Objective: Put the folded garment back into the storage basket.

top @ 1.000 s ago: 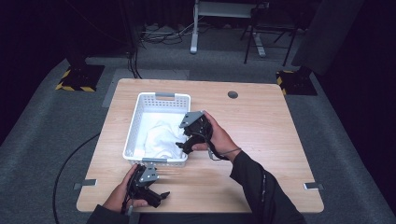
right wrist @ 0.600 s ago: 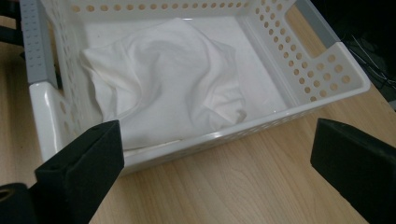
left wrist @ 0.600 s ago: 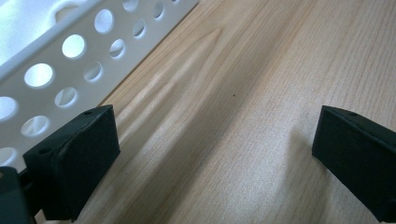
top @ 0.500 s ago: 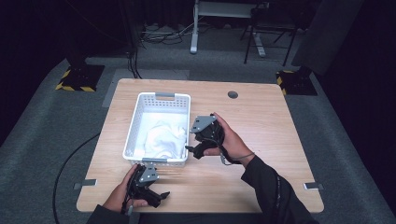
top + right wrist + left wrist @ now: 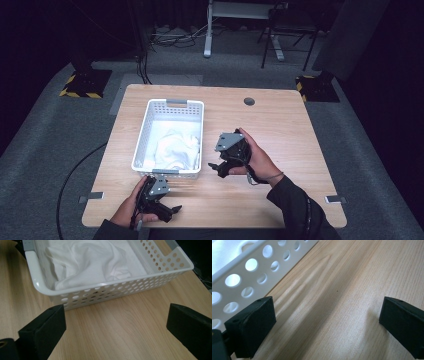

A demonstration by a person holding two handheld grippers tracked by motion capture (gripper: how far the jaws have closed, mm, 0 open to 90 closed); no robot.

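Your right gripper [image 5: 218, 169] has pulled away from the white basket [image 5: 141, 141]. A second ago it hung over the basket's right rim, above the white cloth [image 5: 173, 149]; half a second ago it was clearing that rim; now it sits at the centre of the high view, over bare table [image 5: 285, 125], just right of the basket and apart from it. Its jaws stand wide apart with nothing between them. In the right gripper view they frame the wood in the lower half of the frame, with the basket's perforated wall [image 5: 120, 292] across the upper half.

The cloth lies crumpled inside the basket, bunched toward the lower part of it in the high view and filling the upper middle of the right gripper view [image 5: 87, 260]. No gripper touches it. Judging from that, the drop into the basket looks done, and your right hand's retreat reads as the release step closing out.

Your left gripper [image 5: 167, 210] has not moved over the last second. It rests at the lower left of the high view, just below the basket's near end, jaws apart and empty. Its own view shows bare wood between them and the basket wall [image 5: 247, 267] at upper left.
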